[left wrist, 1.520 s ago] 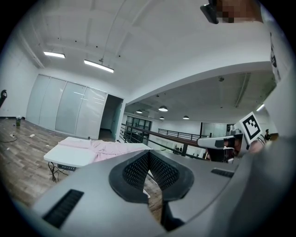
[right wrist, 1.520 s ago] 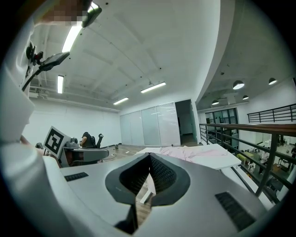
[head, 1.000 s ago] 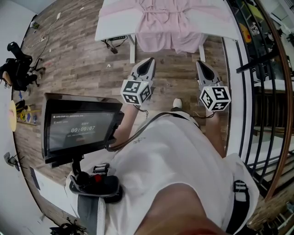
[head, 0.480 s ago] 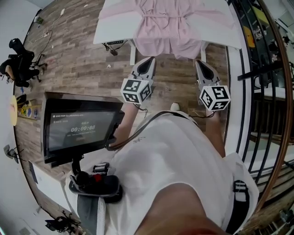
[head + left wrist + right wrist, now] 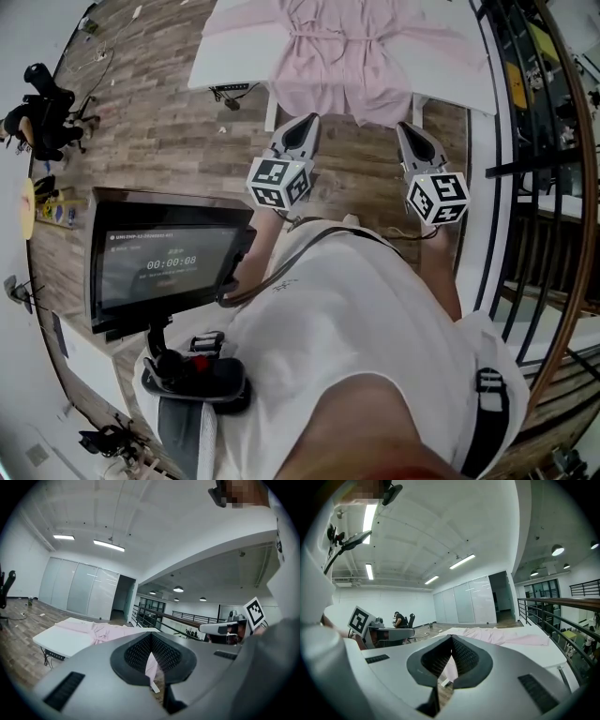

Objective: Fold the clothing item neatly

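Note:
A pale pink robe-like garment (image 5: 342,56) lies spread on a white table (image 5: 230,58) ahead, its lower edge hanging over the near side; it also shows in the left gripper view as the pink garment (image 5: 101,631) and in the right gripper view as the pink garment (image 5: 506,637). My left gripper (image 5: 302,131) is held above the wooden floor, short of the table, shut and empty. My right gripper (image 5: 412,139) hangs level with it to the right, also shut with nothing in it. Both point toward the table.
A monitor on a stand (image 5: 164,267) sits at my left. A black metal railing (image 5: 525,187) runs along the right. A black office chair (image 5: 42,112) stands far left. A person sits at a desk (image 5: 399,619) in the distance.
The table and garment have drawn slightly nearer in the head view. Both grippers keep the same pose and stay shut.

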### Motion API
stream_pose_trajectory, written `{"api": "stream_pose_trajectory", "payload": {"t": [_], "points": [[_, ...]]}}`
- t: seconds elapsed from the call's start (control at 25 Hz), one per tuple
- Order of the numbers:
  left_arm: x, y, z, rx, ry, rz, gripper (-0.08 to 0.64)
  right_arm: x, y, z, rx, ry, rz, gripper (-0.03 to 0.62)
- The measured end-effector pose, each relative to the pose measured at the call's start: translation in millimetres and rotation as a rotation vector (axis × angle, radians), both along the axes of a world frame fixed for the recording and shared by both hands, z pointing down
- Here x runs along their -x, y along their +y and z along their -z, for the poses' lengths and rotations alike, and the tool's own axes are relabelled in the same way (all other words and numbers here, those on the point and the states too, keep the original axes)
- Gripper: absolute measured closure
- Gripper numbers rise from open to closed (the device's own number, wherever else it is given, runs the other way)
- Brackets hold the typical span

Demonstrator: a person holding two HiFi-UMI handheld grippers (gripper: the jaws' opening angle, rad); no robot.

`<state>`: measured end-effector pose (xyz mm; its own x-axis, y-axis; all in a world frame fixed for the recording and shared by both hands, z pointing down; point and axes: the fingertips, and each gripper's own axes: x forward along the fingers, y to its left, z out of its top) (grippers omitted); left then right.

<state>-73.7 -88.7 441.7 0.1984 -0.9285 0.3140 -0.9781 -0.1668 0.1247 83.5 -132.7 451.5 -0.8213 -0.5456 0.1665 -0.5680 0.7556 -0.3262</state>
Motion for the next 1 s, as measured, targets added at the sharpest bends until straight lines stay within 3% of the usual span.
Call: {"api": "stream_pose_trajectory", "payload": {"t": [1.0], "points": [[-1.7,10.2,-3.1,0.015,0.003,0.008,0.558,-6.6,11.7,0.7,0.011,0.022,0.009,0.591]]}}
